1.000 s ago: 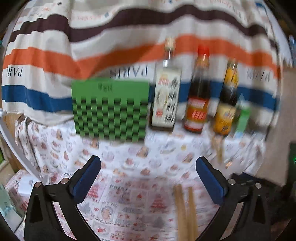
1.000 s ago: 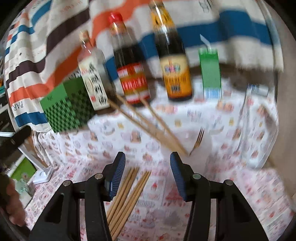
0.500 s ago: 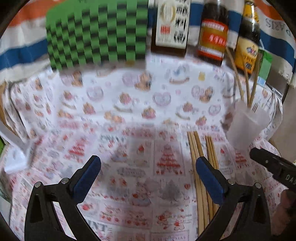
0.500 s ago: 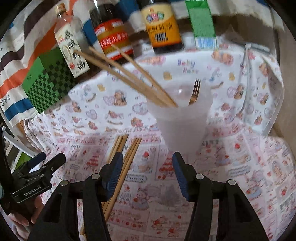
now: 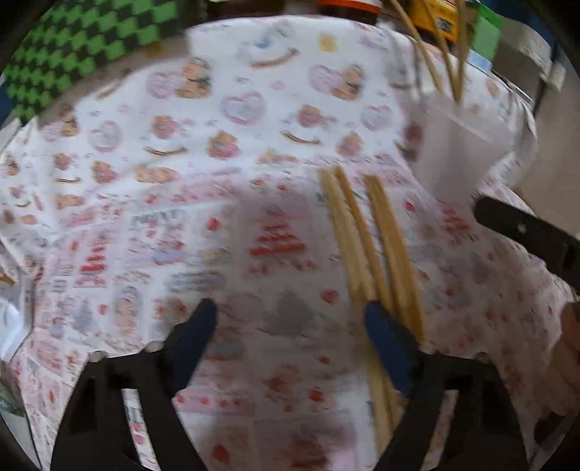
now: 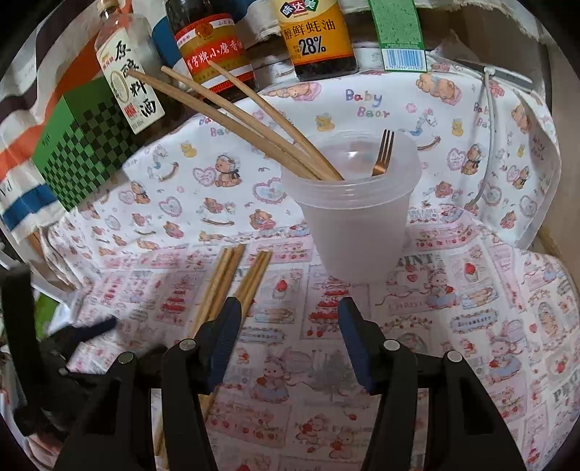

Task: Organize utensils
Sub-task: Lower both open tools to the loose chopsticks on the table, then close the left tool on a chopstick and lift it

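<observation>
Several loose wooden chopsticks (image 5: pixel 362 246) lie side by side on the printed cloth, left of a translucent plastic cup (image 6: pixel 359 224). The cup holds three chopsticks (image 6: pixel 235 105) leaning left and a gold fork (image 6: pixel 382 152). My left gripper (image 5: pixel 290 326) points steeply down over the cloth with its jaws closing. Nothing is between them, and the loose chopsticks (image 6: pixel 232 275) run under its right finger (image 5: pixel 388 344). My right gripper (image 6: pixel 290 319) stands open just in front of the cup, holding nothing. The cup (image 5: pixel 453 145) looks blurred in the left wrist view.
Three sauce bottles (image 6: pixel 214 47) and a green carton (image 6: pixel 398 32) line the back, against a striped cloth. A green checkered box (image 6: pixel 79 145) stands at the back left. A white cable (image 6: pixel 489 119) runs along the right. The other gripper's black arm (image 5: pixel 525 232) reaches in at right.
The left gripper has dropped and tipped down toward the loose chopsticks, and its jaws have narrowed. The right gripper sank toward the cup, then held still.
</observation>
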Tool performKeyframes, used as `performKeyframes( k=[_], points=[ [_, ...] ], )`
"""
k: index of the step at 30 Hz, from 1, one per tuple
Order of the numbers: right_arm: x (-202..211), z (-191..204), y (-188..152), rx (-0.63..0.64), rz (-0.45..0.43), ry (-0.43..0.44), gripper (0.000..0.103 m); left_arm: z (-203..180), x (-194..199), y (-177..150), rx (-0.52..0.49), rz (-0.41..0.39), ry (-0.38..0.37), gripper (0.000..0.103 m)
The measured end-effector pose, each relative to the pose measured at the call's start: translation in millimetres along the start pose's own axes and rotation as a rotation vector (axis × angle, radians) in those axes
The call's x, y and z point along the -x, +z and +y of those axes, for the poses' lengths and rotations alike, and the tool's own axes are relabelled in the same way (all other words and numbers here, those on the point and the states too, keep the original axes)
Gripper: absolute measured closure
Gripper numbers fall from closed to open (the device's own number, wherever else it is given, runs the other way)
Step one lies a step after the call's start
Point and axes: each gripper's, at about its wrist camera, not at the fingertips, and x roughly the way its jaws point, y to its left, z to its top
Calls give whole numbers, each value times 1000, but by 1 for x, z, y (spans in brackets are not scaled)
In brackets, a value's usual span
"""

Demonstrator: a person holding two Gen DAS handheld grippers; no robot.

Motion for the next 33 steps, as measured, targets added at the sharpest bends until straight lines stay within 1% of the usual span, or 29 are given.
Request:
performKeyframes(
  k=[2,3,4,6,7,10,11,14,16,18,20,21,22,23,24,26,27,29,31,32,33],
  points=[
    [0,0,0,-4,2,1,45,-8,-1,-2,-27,7,7,31],
    [0,1,0,2,1,-5,45,-10,0,-2,-30,-3,8,36],
    [0,2,0,9,-2,-17,45,-12,1,-3,-35,2,11,46],
    [1,3,0,15,-10,-26,45,-14,4,-4,-38,-5,29,49],
    [2,3,1,16,-13,-19,45,-15,4,-5,-44,-9,40,50],
    [6,1,1,12,-23,0,45,-15,-2,-7,-44,24,14,51],
    [7,1,2,13,-25,2,45,-14,-3,-7,-35,19,11,51],
    [10,0,2,20,-33,7,45,-15,-5,-7,-37,32,28,50],
    [14,-1,3,22,-66,-8,44,-14,-6,-8,-18,40,34,50],
    [18,-2,4,29,-91,-37,44,-9,-7,-7,10,49,18,51],
    [19,-1,5,38,-101,-55,44,-7,-6,-7,18,45,21,68],
    [20,-1,5,39,-102,-57,44,-5,-4,-7,22,44,20,86],
    [20,-1,5,38,-101,-56,44,-4,-4,-7,30,51,7,96],
    [19,-1,5,35,-99,-53,44,-2,-2,-7,33,55,-2,96],
    [19,-1,5,32,-96,-52,44,-2,2,-7,28,43,9,97],
    [19,-3,5,25,-93,-46,44,-1,21,-6,25,-61,53,97],
    [19,-4,5,17,-92,-38,44,1,32,-5,25,-110,59,97],
    [20,-6,6,-3,-90,-19,44,7,58,-4,46,-213,30,97],
    [22,-5,6,-3,-100,-20,44,14,76,-5,74,-289,-14,97],
    [24,-5,6,2,-107,-25,44,18,84,-6,86,-327,-27,97],
    [25,-4,6,8,-116,-33,44,20,91,-7,94,-360,-25,97]
  ],
)
